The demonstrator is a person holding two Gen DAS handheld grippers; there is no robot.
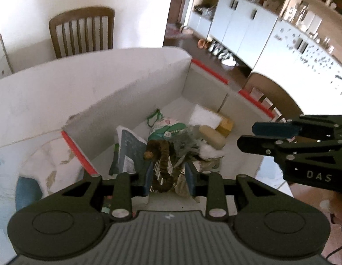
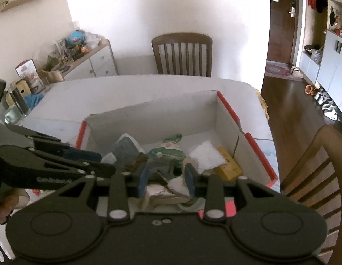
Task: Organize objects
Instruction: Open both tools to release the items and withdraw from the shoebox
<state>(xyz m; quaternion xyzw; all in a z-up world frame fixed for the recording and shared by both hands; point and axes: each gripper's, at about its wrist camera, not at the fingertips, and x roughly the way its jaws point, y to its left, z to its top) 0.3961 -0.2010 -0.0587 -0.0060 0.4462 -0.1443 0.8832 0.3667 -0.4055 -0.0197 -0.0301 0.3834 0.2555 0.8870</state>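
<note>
An open cardboard box [image 1: 126, 84] [image 2: 159, 119] with red-taped edges holds several things. Among them are a brown plush toy [image 1: 162, 161], a green-and-white pouch [image 1: 168, 128] [image 2: 168, 152], a dark blue booklet [image 1: 131, 148] [image 2: 124, 145], a beige bar [image 1: 211, 135], a yellow carton [image 1: 225, 124] [image 2: 228, 169] and white cloth [image 1: 204, 116] [image 2: 206, 154]. My left gripper [image 1: 169, 176] [image 2: 106, 162] hovers over the box, narrowly open; the plush toy lies below the gap, clear of both pads. Beside it, my right gripper [image 2: 166, 176] [image 1: 247, 135] is also narrowly open over the pile and holds nothing.
The box sits on a white table. A wooden chair [image 1: 82, 31] [image 2: 182, 53] stands behind it, another chair [image 2: 314, 165] at the right. A cluttered sideboard [image 2: 93, 59] and a glass mug [image 2: 14, 110] are at the left. A patterned cloth [image 1: 49, 165] lies left of the box.
</note>
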